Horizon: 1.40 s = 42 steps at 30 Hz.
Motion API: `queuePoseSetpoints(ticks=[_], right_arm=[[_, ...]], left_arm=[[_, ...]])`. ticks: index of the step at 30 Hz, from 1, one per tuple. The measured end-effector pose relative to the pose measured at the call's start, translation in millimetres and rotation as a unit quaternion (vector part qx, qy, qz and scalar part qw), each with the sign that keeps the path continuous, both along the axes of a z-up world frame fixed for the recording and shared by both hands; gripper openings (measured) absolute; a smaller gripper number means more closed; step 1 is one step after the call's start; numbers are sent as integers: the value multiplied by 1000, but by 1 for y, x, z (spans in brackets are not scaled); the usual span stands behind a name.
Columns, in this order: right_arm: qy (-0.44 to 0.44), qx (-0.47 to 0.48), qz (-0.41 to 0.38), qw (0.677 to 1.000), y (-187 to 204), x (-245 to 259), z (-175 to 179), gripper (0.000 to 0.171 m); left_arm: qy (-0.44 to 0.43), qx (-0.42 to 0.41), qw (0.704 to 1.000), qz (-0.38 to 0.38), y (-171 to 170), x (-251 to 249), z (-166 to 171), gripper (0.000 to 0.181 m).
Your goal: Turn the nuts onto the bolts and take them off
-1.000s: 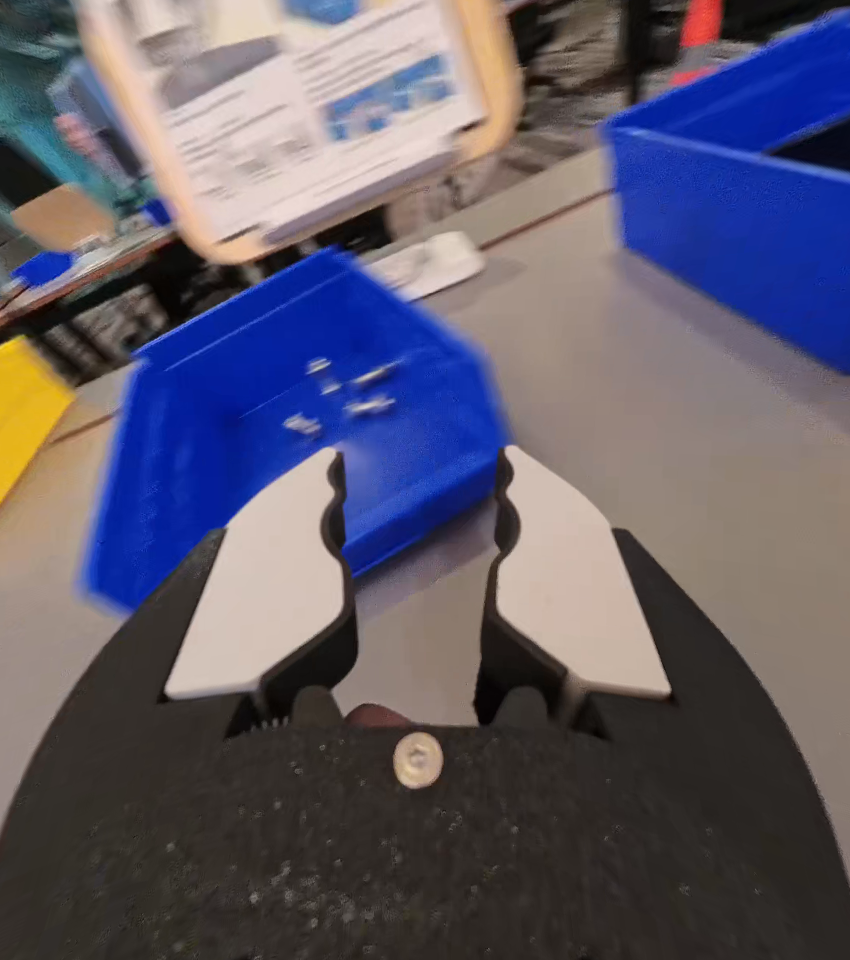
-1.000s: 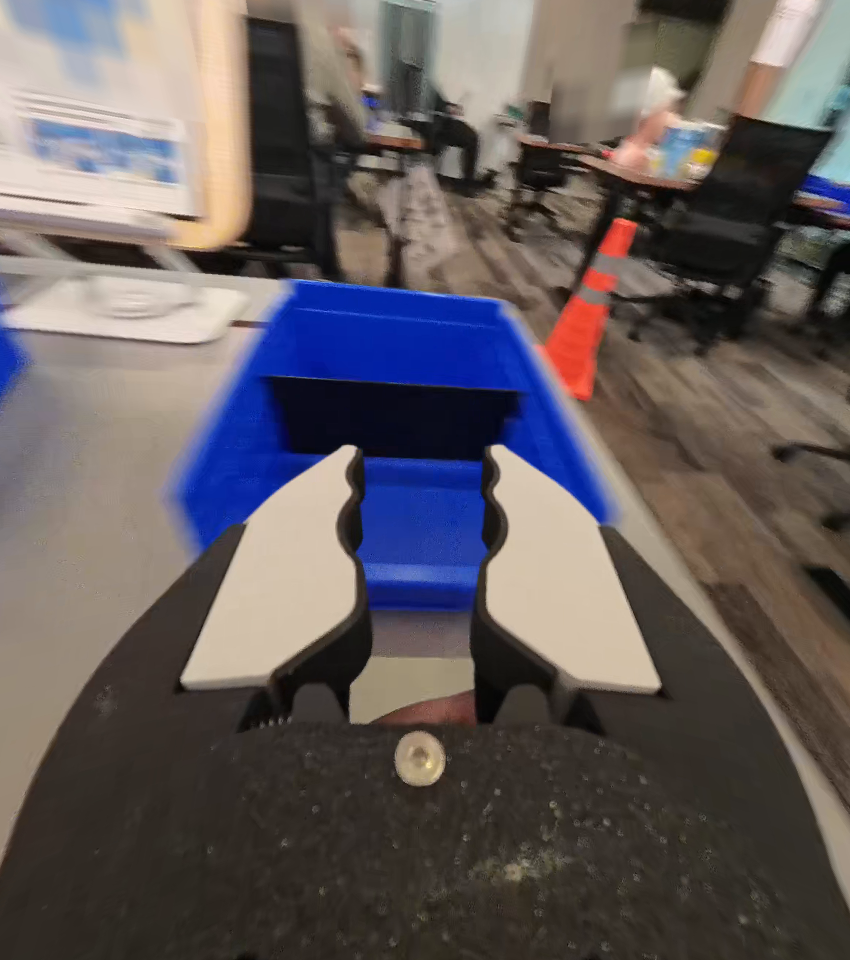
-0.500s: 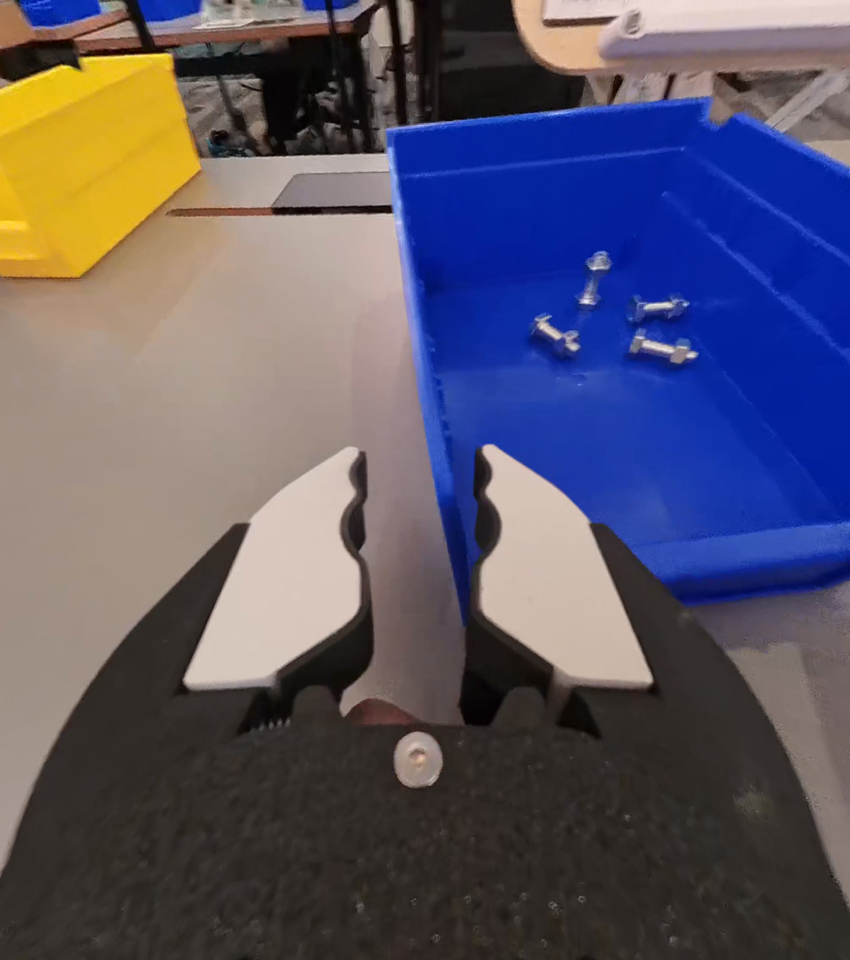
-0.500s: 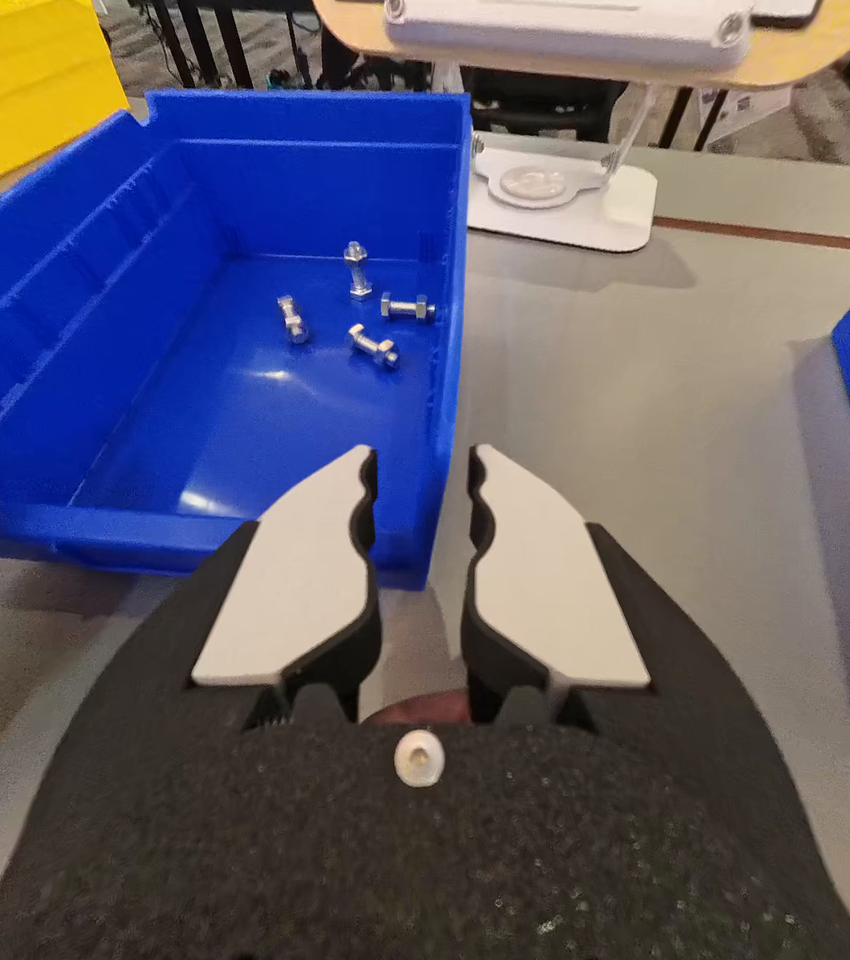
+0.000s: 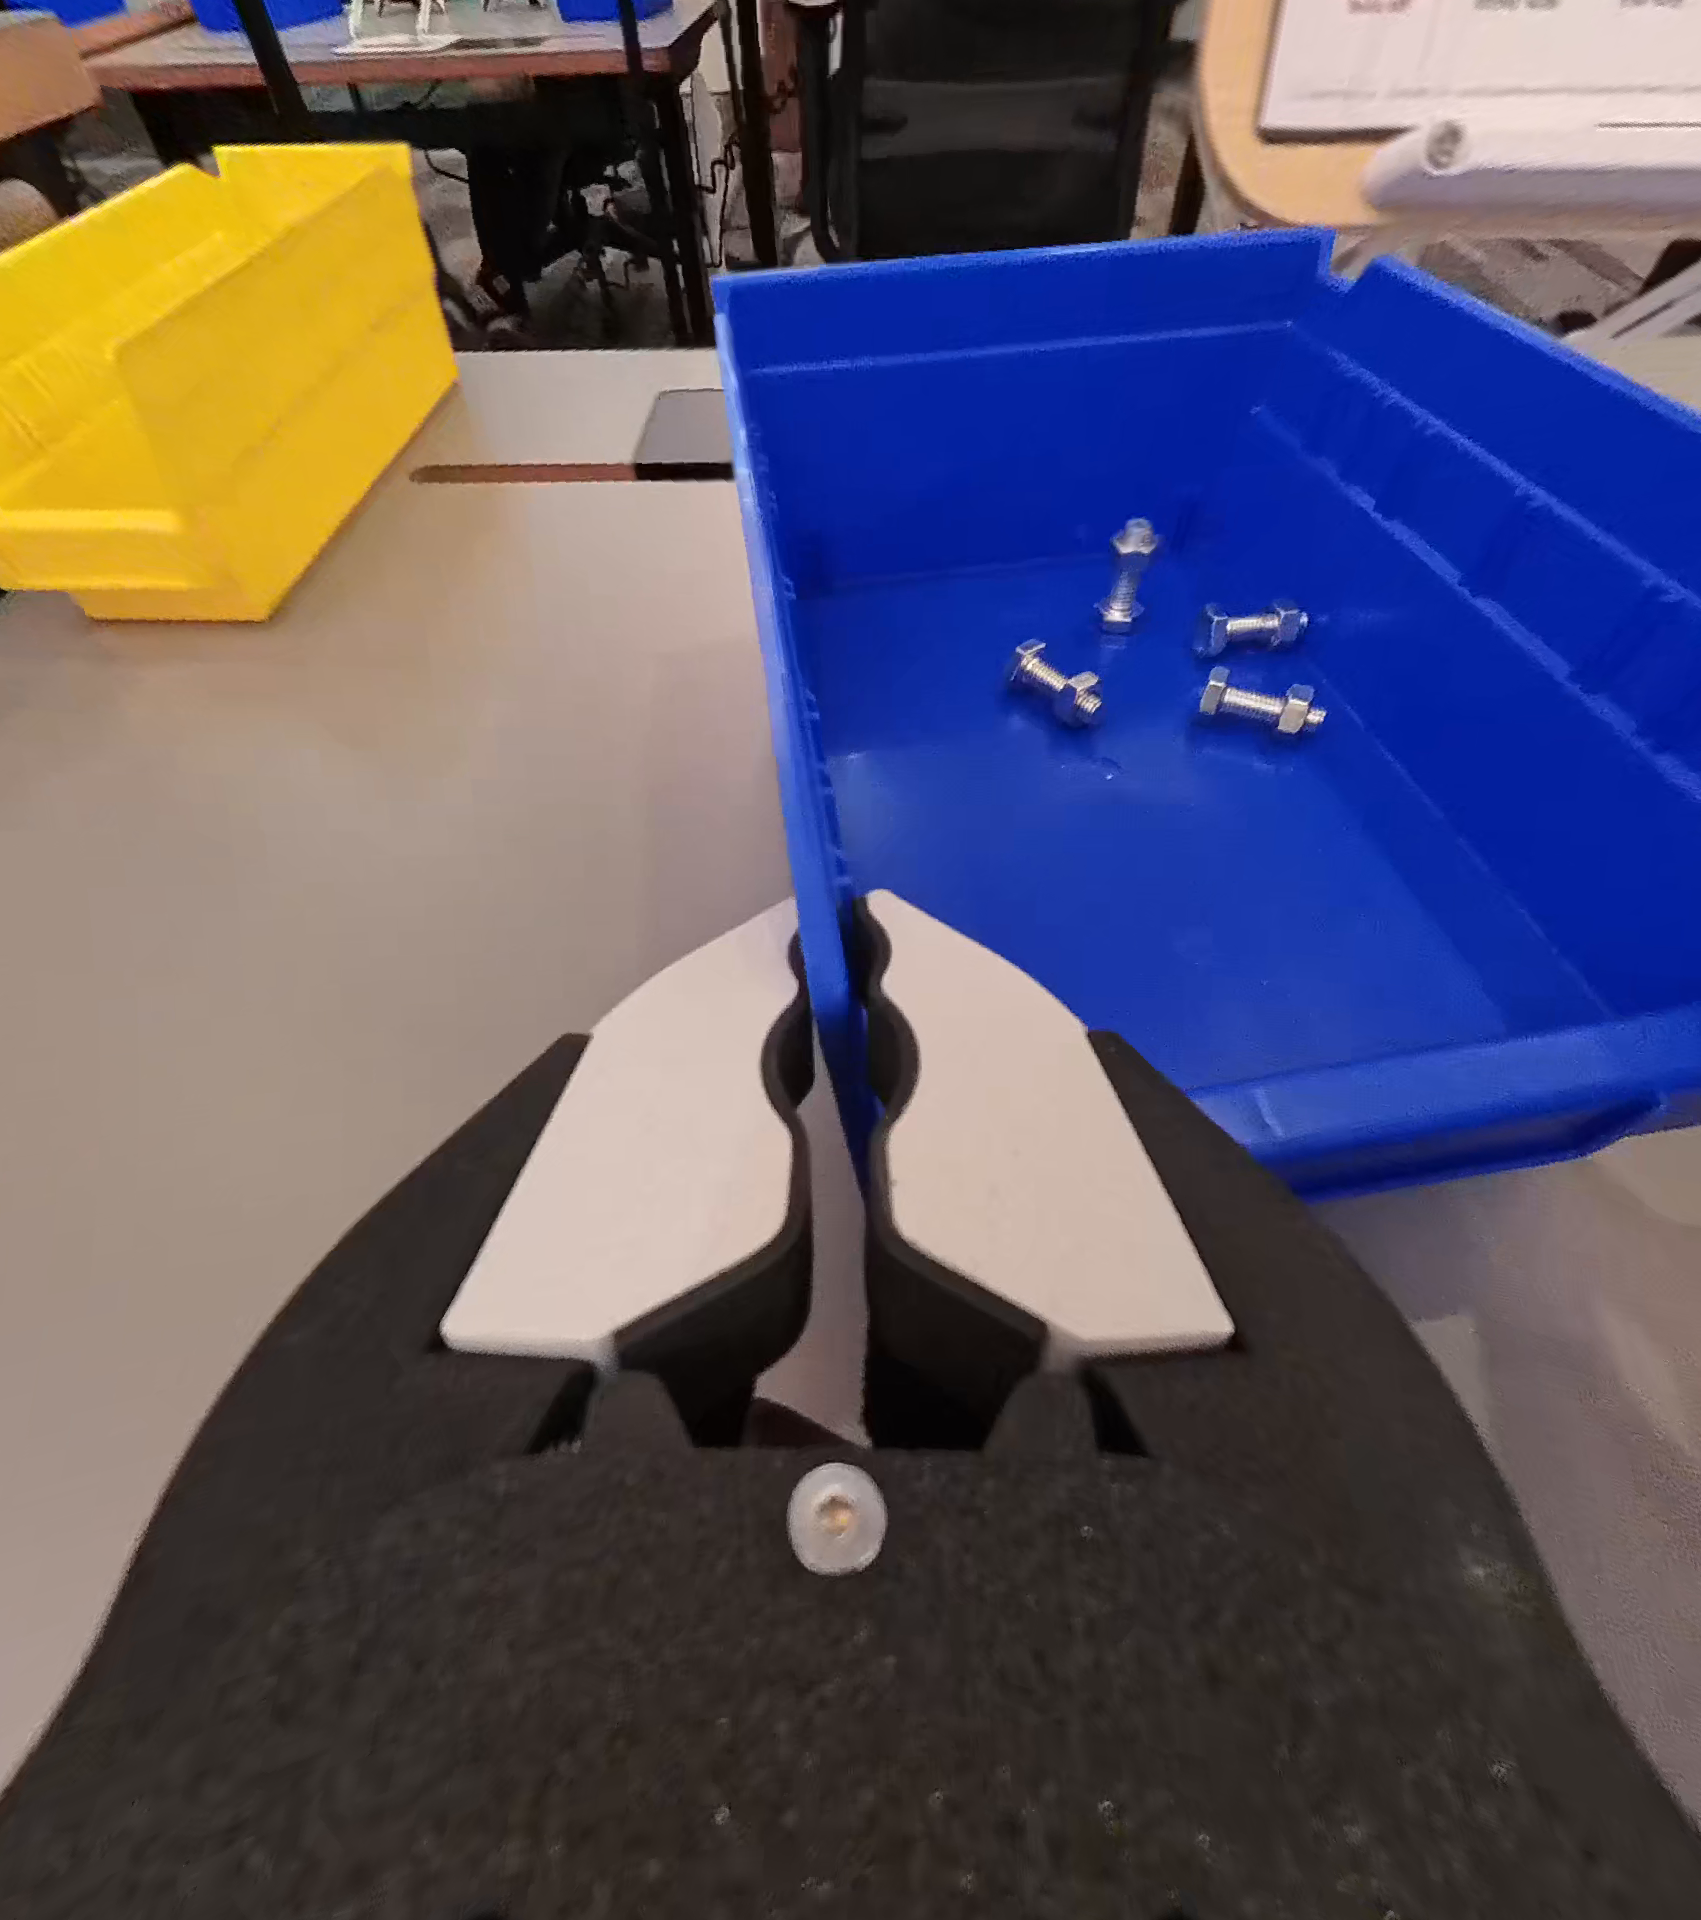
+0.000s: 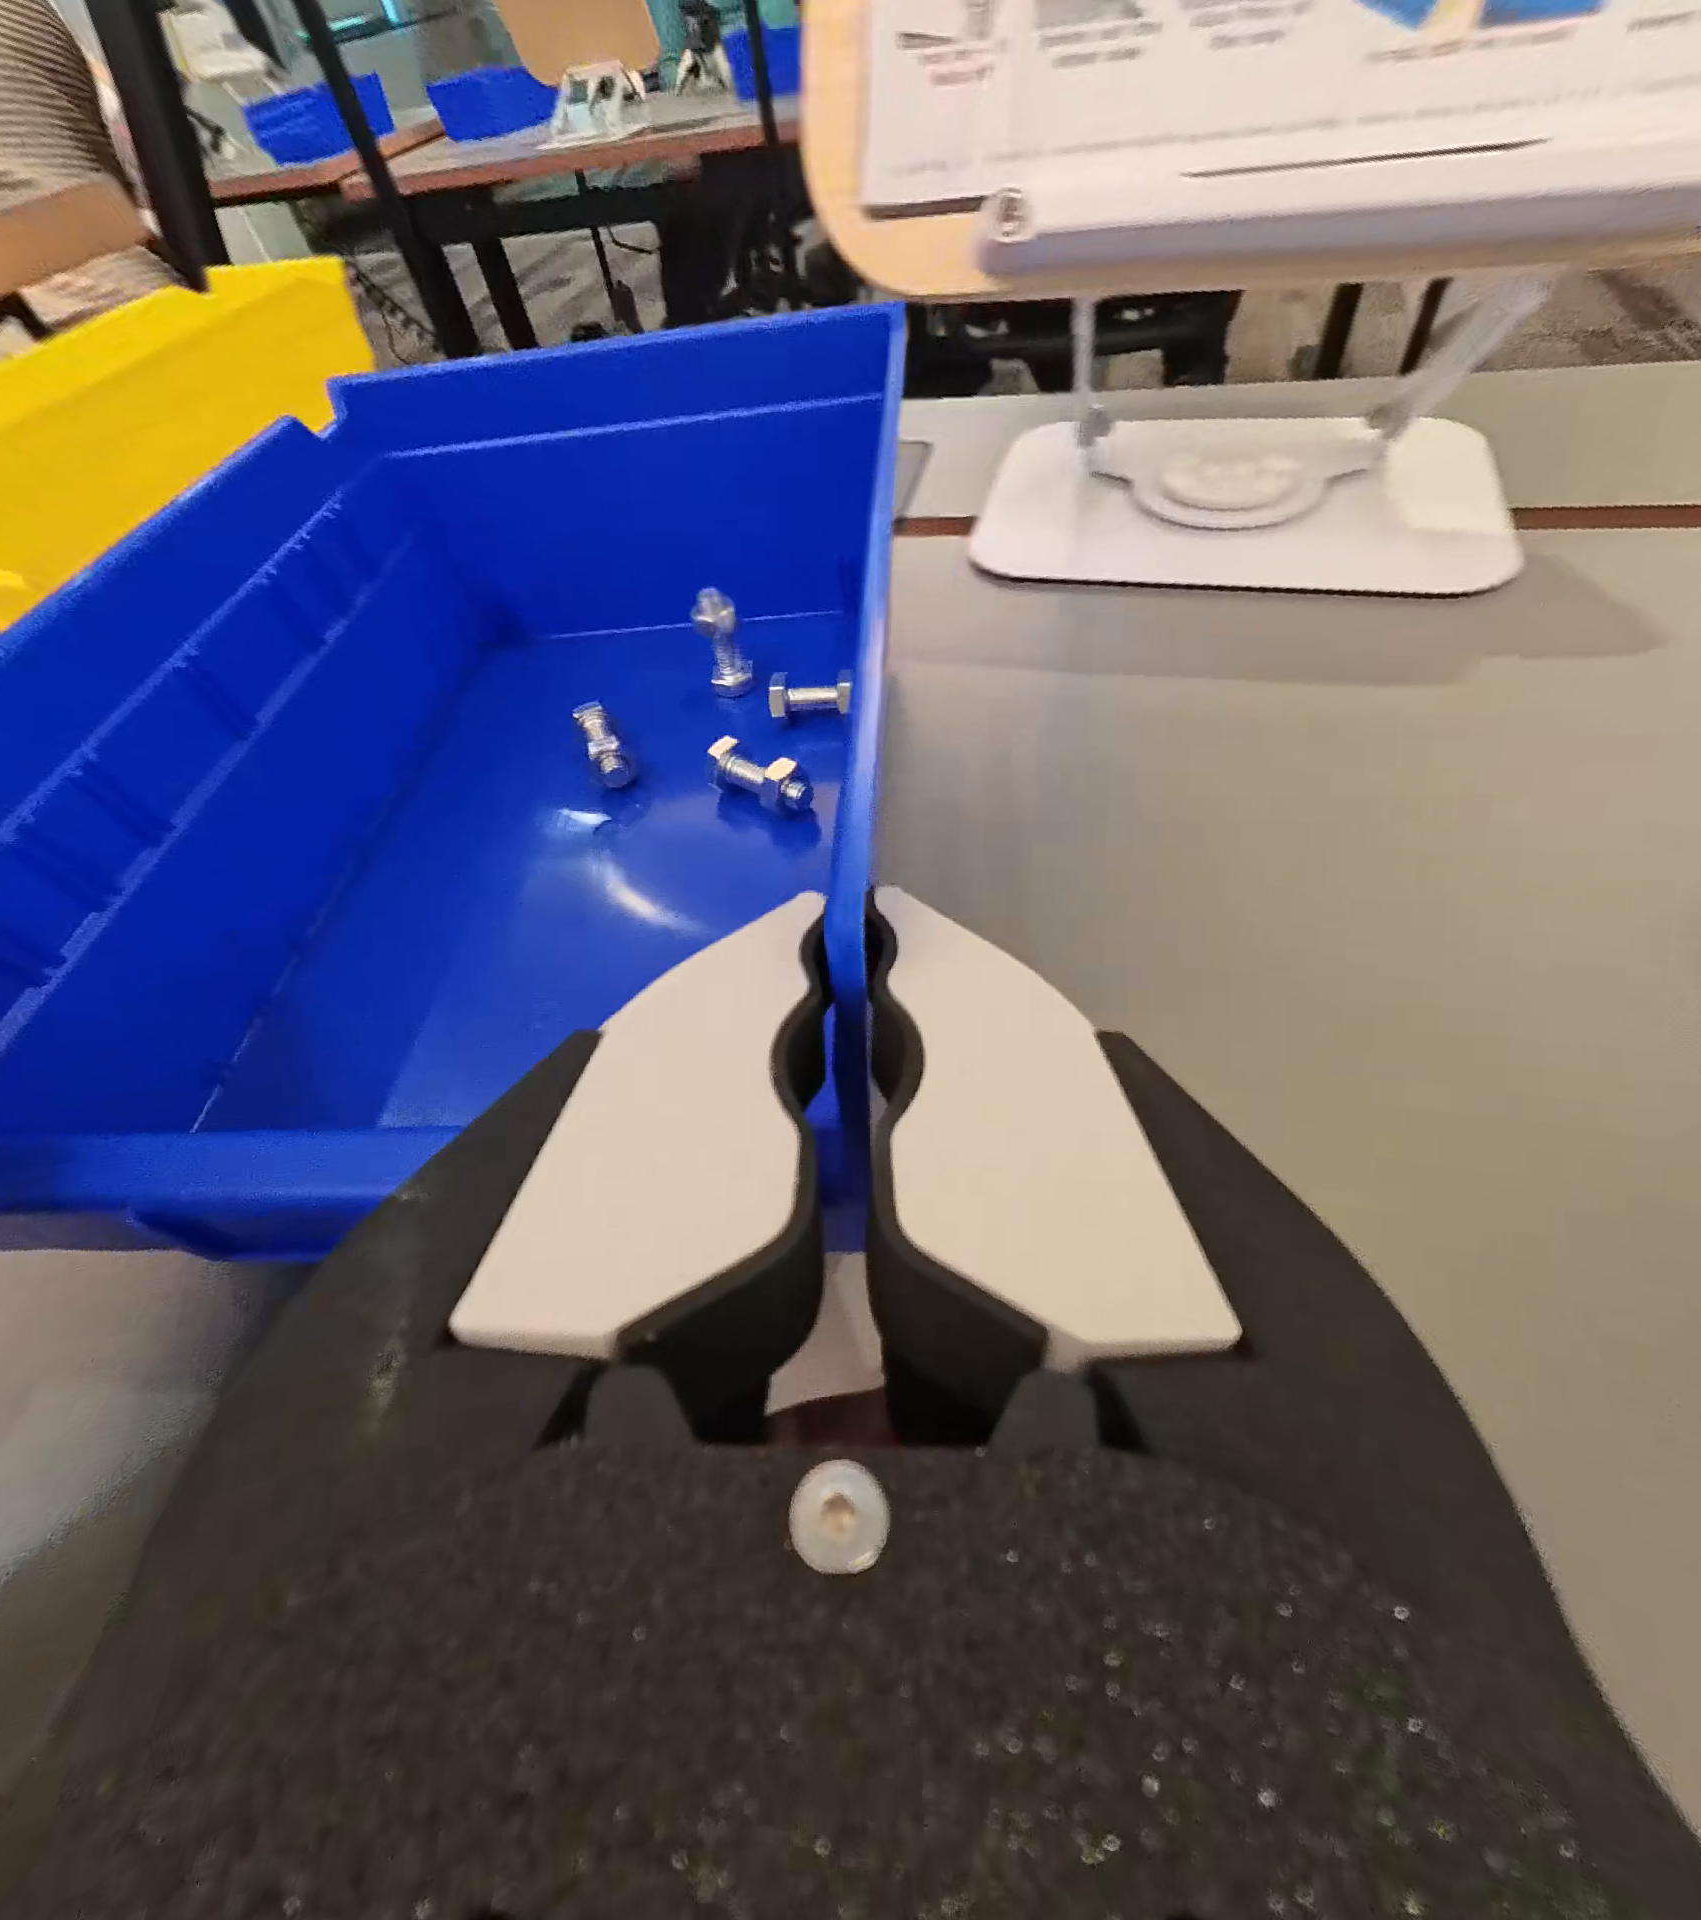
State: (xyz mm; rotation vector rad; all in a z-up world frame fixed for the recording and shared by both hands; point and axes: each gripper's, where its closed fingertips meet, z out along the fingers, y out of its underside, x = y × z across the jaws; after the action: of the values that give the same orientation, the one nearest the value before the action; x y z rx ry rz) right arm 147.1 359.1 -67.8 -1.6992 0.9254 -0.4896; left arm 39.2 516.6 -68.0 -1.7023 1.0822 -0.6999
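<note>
Even, soft indoor light; glare patches on the blue bin (image 6: 555, 883) floor beyond the jaws; wide-angle edges blurred

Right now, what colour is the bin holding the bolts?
Blue. The bin shows best in the left wrist view.

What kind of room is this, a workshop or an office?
Probably a shared work or training room: plastic parts bins, a blue bin of bolts and a yellow bin, sit on a grey table, with more tables of bins behind.
</note>
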Motion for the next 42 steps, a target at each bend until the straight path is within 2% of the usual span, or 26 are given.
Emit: queuePoseSetpoints(ticks=[5, 10, 14, 18, 21, 22, 23, 25, 26, 28, 29, 31, 33, 36, 38, 42], right_arm=[[30, 38, 1, 999, 69, -32, -4, 4], [28, 23, -24, 999, 115, -57, -18, 4], [4, 23, -45, 999, 128, -70, -20, 4], [-3, 19, -73, 997, 131, -72, -19, 4], [-1, 23, -54, 998, 132, -73, -19, 4], [-11, 26, -39, 999, 130, -73, -16, 6], [-25, 29, -29, 999, 125, -73, -11, 16], [-45, 34, 5, 998, 109, -76, -1, 38], [-58, 46, 32, 997, 99, -80, 8, 40], [-96, 85, 84, 988, 72, -90, 31, 33], [-117, 97, 114, 982, 58, -96, 41, 36], [-137, 118, 147, 972, 27, -99, 58, 37], [-141, 113, 144, 973, -6, -87, 68, 38], [-161, 88, 111, 977, -65, -53, 74, 43], [-166, 61, 89, 980, -105, -29, 65, 44], [-111, 42, 41, 992, -175, 16, 30, 51]], left_arm=[[18, 11, 999, -26, 74, -23, 1, 3], [27, 42, 998, -49, 125, -41, -3, 4], [24, 38, 995, -84, 144, -46, -13, 4], [6, 23, 996, -87, 149, -47, -16, 4], [-13, 26, 997, -72, 151, -50, -14, 5], [-24, 31, 998, -57, 153, -53, -13, 13], [-35, 35, 998, -39, 155, -58, -10, 29], [-54, 34, 998, -11, 154, -69, -2, 49], [-66, 32, 997, 3, 151, -76, 5, 56], [-99, 30, 994, 19, 134, -86, 25, 63], [-123, 27, 992, 18, 120, -88, 36, 64], [-169, 15, 985, -9, 78, -83, 57, 68], [-184, 23, 982, -36, 30, -70, 67, 72], [-182, 47, 979, -76, -42, -46, 67, 70], [-185, 51, 977, -98, -80, -30, 60, 67], [-148, 35, 979, -136, -127, 5, 29, 64]])
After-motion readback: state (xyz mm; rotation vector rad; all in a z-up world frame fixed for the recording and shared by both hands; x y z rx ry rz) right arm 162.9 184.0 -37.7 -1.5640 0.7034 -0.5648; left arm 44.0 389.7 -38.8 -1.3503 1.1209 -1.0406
